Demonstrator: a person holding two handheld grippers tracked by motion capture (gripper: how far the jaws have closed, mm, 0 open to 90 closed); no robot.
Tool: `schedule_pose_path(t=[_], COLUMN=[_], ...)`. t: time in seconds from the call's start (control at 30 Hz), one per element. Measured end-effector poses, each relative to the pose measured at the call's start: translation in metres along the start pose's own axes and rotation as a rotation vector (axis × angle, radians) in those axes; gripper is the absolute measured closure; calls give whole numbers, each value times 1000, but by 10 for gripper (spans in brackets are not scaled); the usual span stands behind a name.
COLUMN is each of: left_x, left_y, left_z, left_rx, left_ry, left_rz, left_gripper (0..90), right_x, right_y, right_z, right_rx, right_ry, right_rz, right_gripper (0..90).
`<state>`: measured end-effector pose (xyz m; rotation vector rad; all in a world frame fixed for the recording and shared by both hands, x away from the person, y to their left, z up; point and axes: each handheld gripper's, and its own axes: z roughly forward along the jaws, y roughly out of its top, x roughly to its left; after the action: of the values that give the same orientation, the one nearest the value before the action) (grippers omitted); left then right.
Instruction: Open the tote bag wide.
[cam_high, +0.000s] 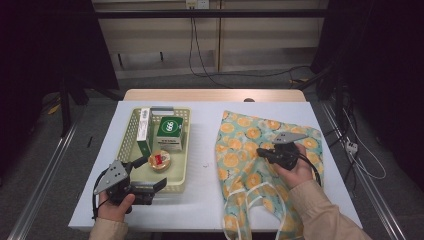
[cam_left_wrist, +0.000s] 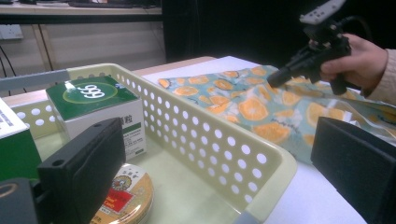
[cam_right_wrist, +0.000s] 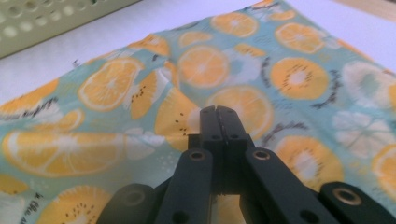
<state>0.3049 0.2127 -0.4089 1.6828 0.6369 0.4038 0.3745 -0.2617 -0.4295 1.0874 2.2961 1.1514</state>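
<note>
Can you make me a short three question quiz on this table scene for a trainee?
1. True or false: the left hand-held gripper is open at the near end of the basket.
2. Which thing lies nearest the left hand-held gripper's jaws? A) the round tin B) the green 999 box C) the tall green and white box
3. Fill in: the right hand-held gripper, jaws together, is over the ____-print cloth bag.

Key: 1 true; 2 A; 3 orange. In the right hand-held gripper's view, it is unclear whether the jaws pinch any cloth.
</note>
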Motion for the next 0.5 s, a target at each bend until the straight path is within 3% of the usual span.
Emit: schedule_pose_path(t=[0.27, 0.5], left_x=[0, 2], left_y=[-1, -1], left_z=[0, -1], left_rx=[4, 2], left_ry=[2, 2], left_rz=[-3, -5], left_gripper=[31, 31], right_x=[-21, -45], right_y=[17, 44], right_z=[15, 12], right_rx=[-15, -77], right_ry=[-33, -134], right_rz=[47, 71], right_gripper=[900, 900])
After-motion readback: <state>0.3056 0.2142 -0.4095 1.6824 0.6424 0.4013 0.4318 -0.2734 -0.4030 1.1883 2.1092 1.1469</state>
